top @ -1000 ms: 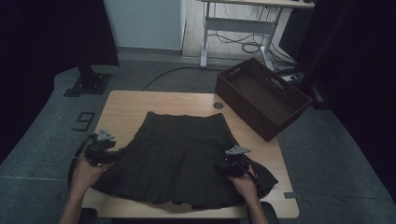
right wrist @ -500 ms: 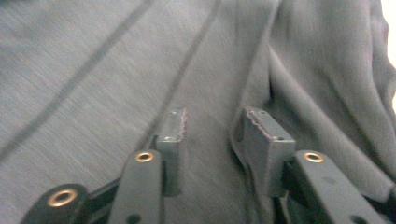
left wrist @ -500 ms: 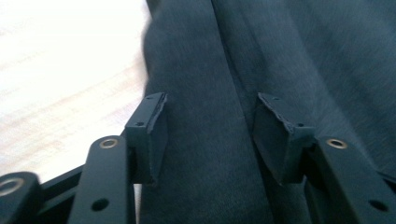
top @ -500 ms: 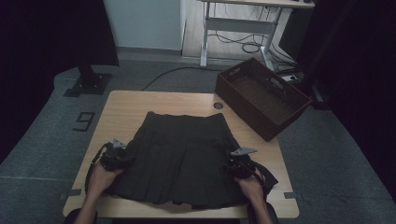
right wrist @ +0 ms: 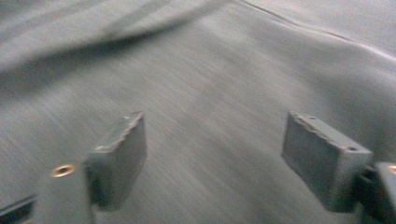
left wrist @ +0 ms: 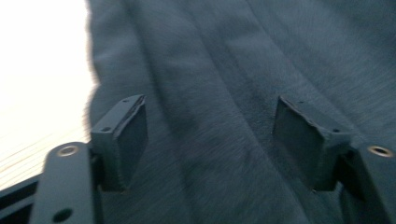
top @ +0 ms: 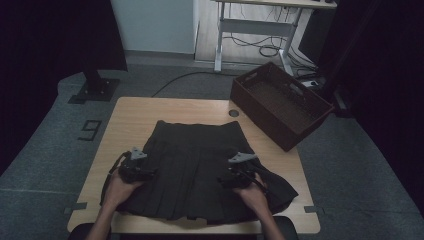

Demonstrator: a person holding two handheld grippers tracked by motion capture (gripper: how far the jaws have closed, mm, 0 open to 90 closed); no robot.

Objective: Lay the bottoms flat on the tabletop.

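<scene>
My left tongs (top: 136, 167) and right tongs (top: 239, 172) both sit over the black skirt (top: 200, 170), jaws standing apart with nothing pinched between them. Both pairs have just been opening, and in each gripper view I see only flat cloth lying under the gap, not caught in it.

The skirt is my landmark. It is spread flat on the table (top: 140, 112), waistband on its far side toward the brown crate (top: 280, 102), hem toward me and hanging slightly past the near edge of the table. I judge the spreading mostly done: the pleats lie fairly smooth across the middle. The corner of the hem nearest my right hand (top: 252, 195) bunches out past the rest, so some smoothing is left, and no fold has been made yet. The crate beyond the skirt's far right corner stands empty, so putting away would also be ahead.

My left hand (top: 120, 187) rests at the skirt's left edge, about halfway down its side, tongs pointing inward across the cloth. My right hand lies on the skirt's right half, tongs low and aimed toward the waistband.
</scene>
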